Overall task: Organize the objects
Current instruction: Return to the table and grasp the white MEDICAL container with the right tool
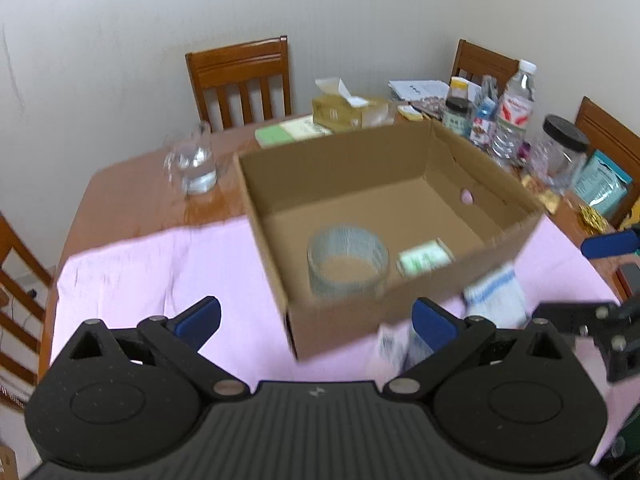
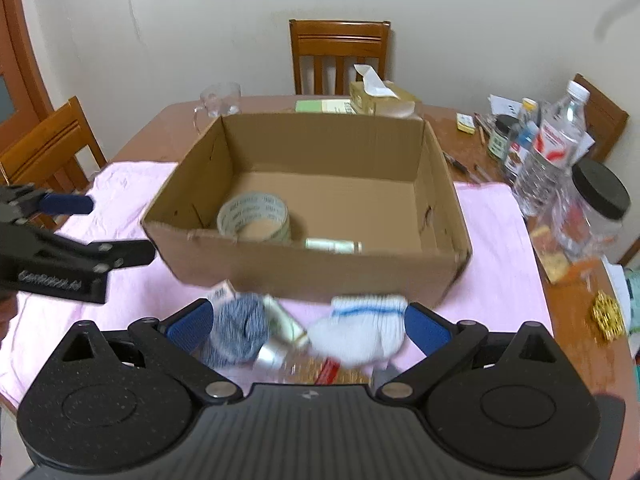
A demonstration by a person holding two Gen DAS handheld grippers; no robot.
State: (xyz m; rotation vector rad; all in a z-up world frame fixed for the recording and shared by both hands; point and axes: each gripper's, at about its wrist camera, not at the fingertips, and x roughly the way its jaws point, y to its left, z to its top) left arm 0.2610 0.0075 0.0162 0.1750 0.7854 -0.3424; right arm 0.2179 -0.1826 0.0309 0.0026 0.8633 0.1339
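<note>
Right claw (image 2: 306,326) gapes wide and empty over a soft white sock (image 2: 360,334) just ahead; likely light and squashy, best pinched mid-bundle.

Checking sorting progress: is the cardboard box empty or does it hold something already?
Not empty. The cardboard box holds a tape roll and a small green-labelled item; its far half is bare.

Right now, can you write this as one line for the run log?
left gripper: open, empty | right gripper: open above white sock | cardboard box: holds tape roll, small green box
</note>
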